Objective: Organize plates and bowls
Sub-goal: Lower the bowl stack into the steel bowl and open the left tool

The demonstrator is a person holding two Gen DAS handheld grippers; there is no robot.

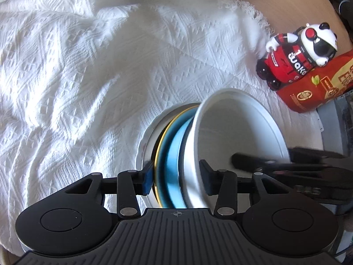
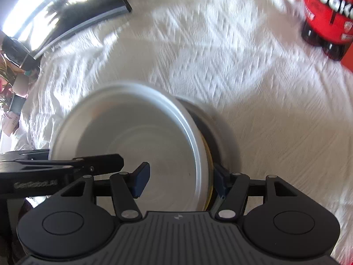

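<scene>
Between the fingers of the left tongs (image 1: 177,176) stood the near edge of a stack (image 1: 176,145) of three dishes: a white plate (image 1: 143,145) at the bottom, a blue dish (image 1: 174,154) with a gold rim on it, and a white bowl (image 1: 231,128) on top. The left pad (image 1: 147,177) lay against the gold rim from outside, and the right pad (image 1: 206,176) lay against the bowl's inner wall, so these tongs were clamped across the stack's edge.

Opposite them, the right tongs (image 2: 181,178) straddled the other side of the same stack. Their left pad (image 2: 141,177) hung inside the bowl (image 2: 132,132), apart from its rim. Their right pad (image 2: 220,182) stood outside, just beside the gold edge below the bowl. These tongs stood apart, with the rim between the pads but not gripped. This view was blurred, so contact at the right pad could not be judged. Each pair of tongs showed in the other's view, reaching in from the side.

Beneath both tongs, the stack rested on a white patterned cloth (image 1: 88,66), which was rumpled ahead and to the left of the left tongs. Ahead and to the right of the left tongs, well apart from the stack, a panda figure (image 1: 293,53) in a red jersey leaned on a red packet (image 1: 320,84).
</scene>
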